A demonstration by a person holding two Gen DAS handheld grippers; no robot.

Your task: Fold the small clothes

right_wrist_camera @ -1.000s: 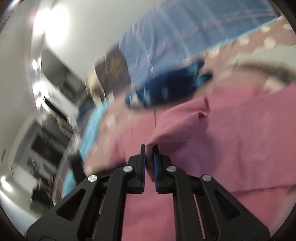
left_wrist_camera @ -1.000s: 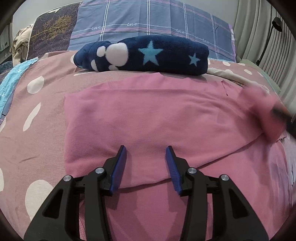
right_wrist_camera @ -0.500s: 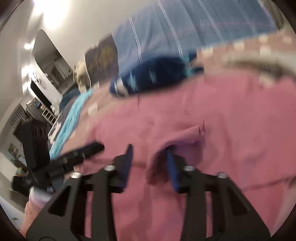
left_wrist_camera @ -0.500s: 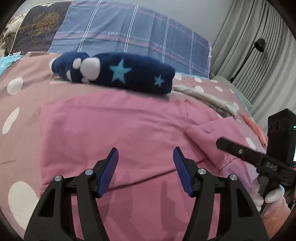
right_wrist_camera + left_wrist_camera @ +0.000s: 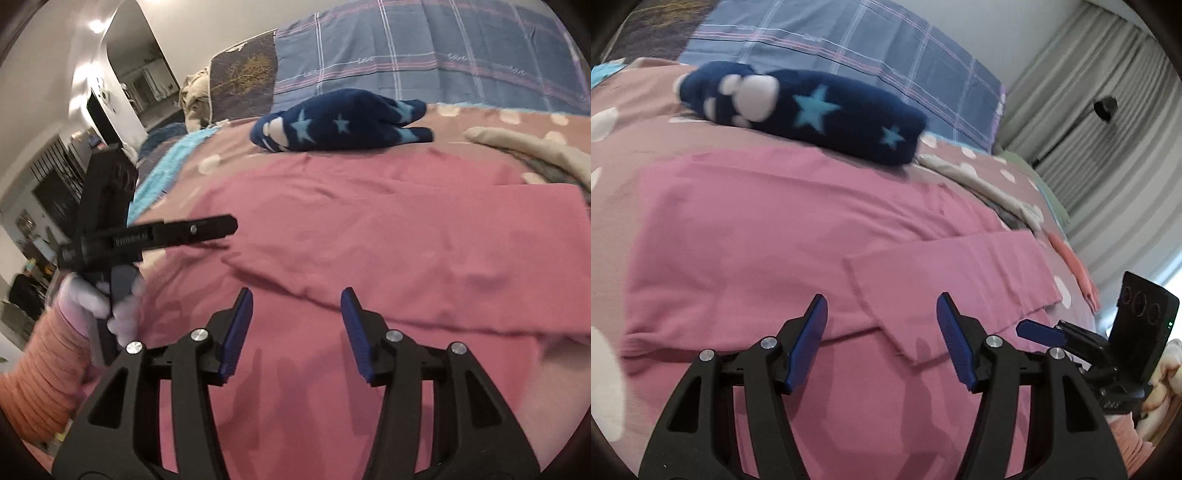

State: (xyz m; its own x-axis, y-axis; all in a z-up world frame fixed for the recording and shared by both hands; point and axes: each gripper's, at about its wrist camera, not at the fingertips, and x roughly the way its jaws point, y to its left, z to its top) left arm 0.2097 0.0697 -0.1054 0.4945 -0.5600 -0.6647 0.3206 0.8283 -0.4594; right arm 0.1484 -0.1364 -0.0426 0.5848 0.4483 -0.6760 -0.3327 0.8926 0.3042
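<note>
A pink garment (image 5: 757,236) lies spread flat on the bed, with its right sleeve (image 5: 945,273) folded inward across the body. The same garment (image 5: 369,229) fills the right wrist view. My left gripper (image 5: 881,339) is open and empty, hovering over the garment's near hem by the folded sleeve's cuff. My right gripper (image 5: 295,332) is open and empty above the garment's near part. The left gripper also shows in the right wrist view (image 5: 221,225), held by a gloved hand. The right gripper shows at the right edge of the left wrist view (image 5: 1038,330).
A rolled navy fleece with stars and white paws (image 5: 801,110) lies beyond the garment. A dotted mauve bedspread (image 5: 613,122) covers the bed. A beige garment (image 5: 990,192) lies at the right. A plaid blue pillow (image 5: 849,48) is at the back. Curtains (image 5: 1108,147) and a lamp stand right.
My right gripper carried the sleeve inward over the garment, opened and let it go, then drew back. The sleeve now lies flat. My left gripper opened wider and shifted right.
</note>
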